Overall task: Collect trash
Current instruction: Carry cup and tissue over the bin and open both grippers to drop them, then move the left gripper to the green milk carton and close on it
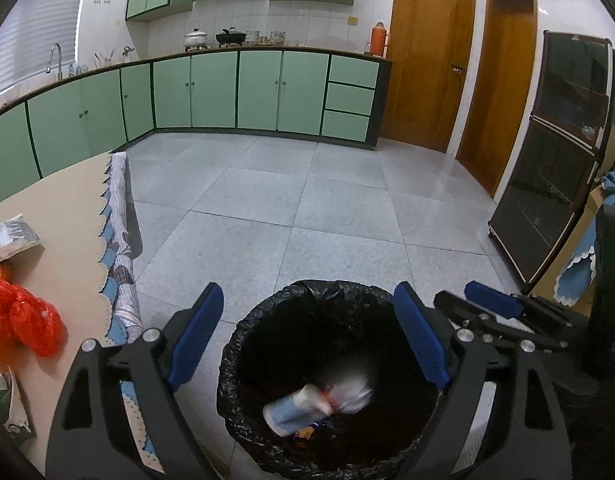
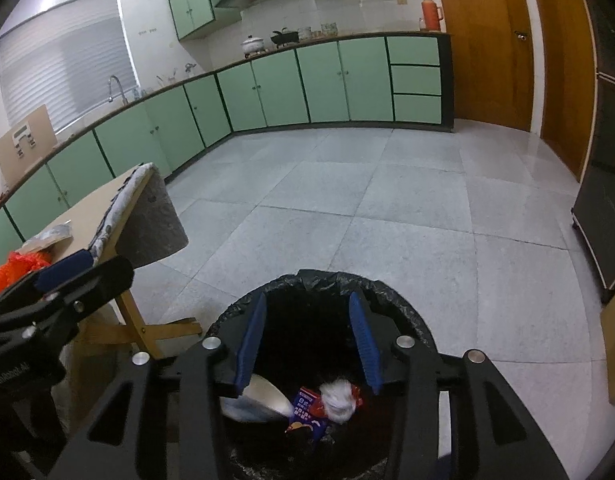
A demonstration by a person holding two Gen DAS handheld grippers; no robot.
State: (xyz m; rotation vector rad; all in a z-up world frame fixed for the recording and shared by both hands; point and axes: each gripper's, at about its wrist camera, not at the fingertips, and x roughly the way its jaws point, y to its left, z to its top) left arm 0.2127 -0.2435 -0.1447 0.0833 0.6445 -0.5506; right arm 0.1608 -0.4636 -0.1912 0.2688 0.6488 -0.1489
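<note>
A bin lined with a black bag (image 1: 229, 360) (image 2: 411, 314) stands on the floor right below both grippers. Inside lie a white bottle-like piece (image 1: 295, 408) (image 2: 263, 398), a crumpled white and red wrapper (image 1: 353, 394) (image 2: 339, 398) and a purple packet (image 2: 307, 412). The white pieces look motion-blurred in the left wrist view. My left gripper (image 1: 309, 336) hangs over the bin's mouth, open wide, nothing between its blue pads. My right gripper (image 2: 307, 340) is beside it over the same bin, open partway and empty too. Each gripper shows in the other's view: right gripper (image 1: 493, 304), left gripper (image 2: 63, 276).
A table (image 1: 59, 208) with a patterned cloth edge stands left of the bin, carrying an orange mesh bag (image 1: 23, 320) and a printed packet (image 1: 7, 236). A dark glass-front cabinet (image 1: 555, 160) stands at right. Green kitchen cabinets (image 1: 211, 92) and wooden doors (image 1: 423, 60) line the far wall across tiled floor.
</note>
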